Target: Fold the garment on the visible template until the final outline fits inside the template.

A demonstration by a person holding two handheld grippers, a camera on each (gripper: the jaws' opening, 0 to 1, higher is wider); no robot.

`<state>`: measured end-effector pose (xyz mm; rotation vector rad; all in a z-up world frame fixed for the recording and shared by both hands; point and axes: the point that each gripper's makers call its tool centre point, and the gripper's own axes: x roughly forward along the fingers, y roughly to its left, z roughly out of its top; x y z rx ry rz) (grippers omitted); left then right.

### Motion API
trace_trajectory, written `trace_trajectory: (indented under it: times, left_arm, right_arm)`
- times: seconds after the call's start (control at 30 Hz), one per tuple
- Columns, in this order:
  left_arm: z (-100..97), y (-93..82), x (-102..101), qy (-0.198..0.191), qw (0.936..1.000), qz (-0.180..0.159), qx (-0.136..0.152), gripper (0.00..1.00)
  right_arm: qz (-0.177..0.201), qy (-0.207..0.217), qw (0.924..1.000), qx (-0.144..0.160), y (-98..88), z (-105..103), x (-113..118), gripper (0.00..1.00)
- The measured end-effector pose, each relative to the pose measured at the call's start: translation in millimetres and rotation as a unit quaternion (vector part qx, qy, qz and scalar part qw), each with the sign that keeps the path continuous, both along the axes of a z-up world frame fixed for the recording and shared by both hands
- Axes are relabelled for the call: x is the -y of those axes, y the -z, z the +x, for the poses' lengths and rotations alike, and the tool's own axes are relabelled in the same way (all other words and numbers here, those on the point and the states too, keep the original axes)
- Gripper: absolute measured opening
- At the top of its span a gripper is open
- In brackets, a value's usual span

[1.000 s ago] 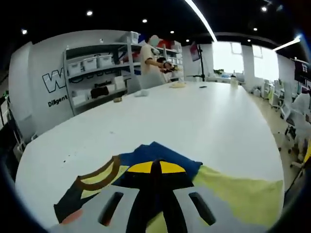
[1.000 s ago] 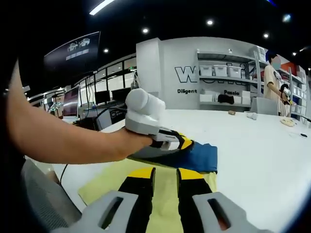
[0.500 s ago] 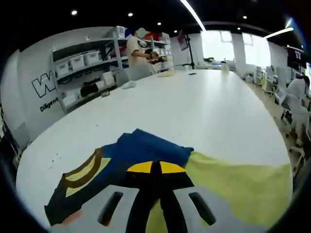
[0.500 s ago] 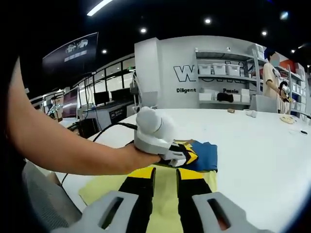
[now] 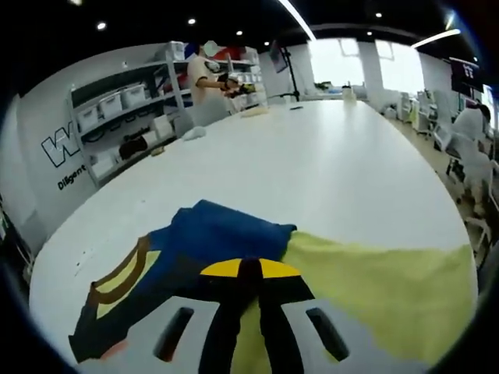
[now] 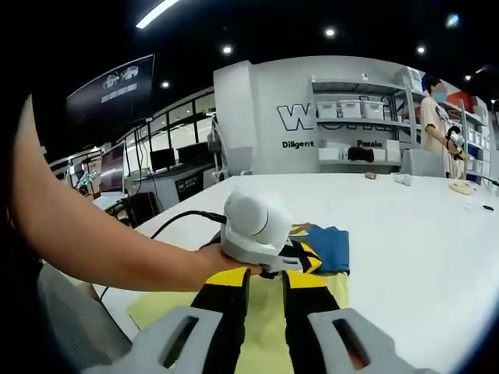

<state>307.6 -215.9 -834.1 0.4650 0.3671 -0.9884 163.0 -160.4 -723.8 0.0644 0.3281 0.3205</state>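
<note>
The garment (image 5: 222, 238) is dark blue with a brown-trimmed neckline (image 5: 117, 273). It lies on the pale yellow template (image 5: 382, 288) on the white table (image 5: 327, 171). My left gripper (image 5: 249, 269) is low over the garment's near edge, jaws pressed together on the cloth. In the right gripper view a hand holds the left gripper (image 6: 300, 253) down on the folded blue garment (image 6: 331, 248). My right gripper (image 6: 267, 279) hovers just behind it over the yellow template (image 6: 168, 304). Its jaws stand a narrow gap apart with nothing between them.
A black cable (image 6: 183, 222) runs from the left gripper across the table's near corner. Shelves with white bins (image 5: 117, 101) stand against the far wall. A person (image 5: 207, 86) works at the table's far end, and small items (image 5: 195, 132) lie there.
The left gripper has come down from a raised hold with the cloth to rest low on the garment, closer to the right gripper's tips. The right gripper has stayed put.
</note>
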Motion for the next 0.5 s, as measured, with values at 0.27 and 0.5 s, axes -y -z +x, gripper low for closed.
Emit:
trace_trajectory:
  times: [0.27, 0.5]
  left_arm:
    - [0.4, -12.4, 1, 0.001, 0.9999, -0.012, 0.011, 0.08]
    - [13.7, -19.5, -19, -0.025, 0.9993, -0.025, 0.012, 0.05]
  right_arm:
    - [0.002, -0.002, 1.0, 0.001, -0.7, 0, -1, 0.14]
    - [0.002, -0.004, 1.0, 0.0, -0.7, 0, -2, 0.14]
